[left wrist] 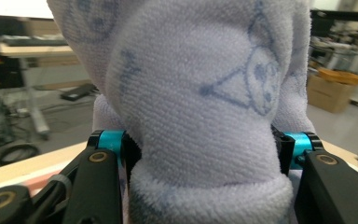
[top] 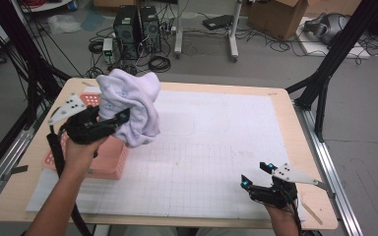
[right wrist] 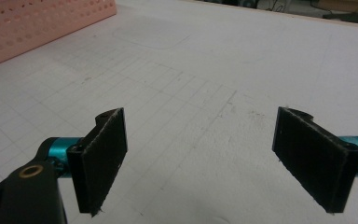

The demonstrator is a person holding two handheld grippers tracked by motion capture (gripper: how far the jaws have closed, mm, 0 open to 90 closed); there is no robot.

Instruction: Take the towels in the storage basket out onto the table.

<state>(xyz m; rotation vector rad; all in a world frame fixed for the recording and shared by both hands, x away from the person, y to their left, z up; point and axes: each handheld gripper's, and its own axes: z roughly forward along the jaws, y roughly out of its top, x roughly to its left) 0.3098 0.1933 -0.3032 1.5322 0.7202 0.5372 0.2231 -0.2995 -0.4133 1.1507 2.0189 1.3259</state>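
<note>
Nearby, pink basket (top: 109,160) beneath towel (top: 133,105)

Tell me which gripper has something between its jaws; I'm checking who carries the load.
The left gripper: its jaws clamp a bunched lilac towel held above the pink basket. The right gripper rests open over the bare mat.

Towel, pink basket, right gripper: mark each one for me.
Towel (top: 133,105), high view, middle of the bunched cloth.
Pink basket (top: 109,162), high view, near wall.
Right gripper (top: 255,175), high view, between its fingers.
</note>
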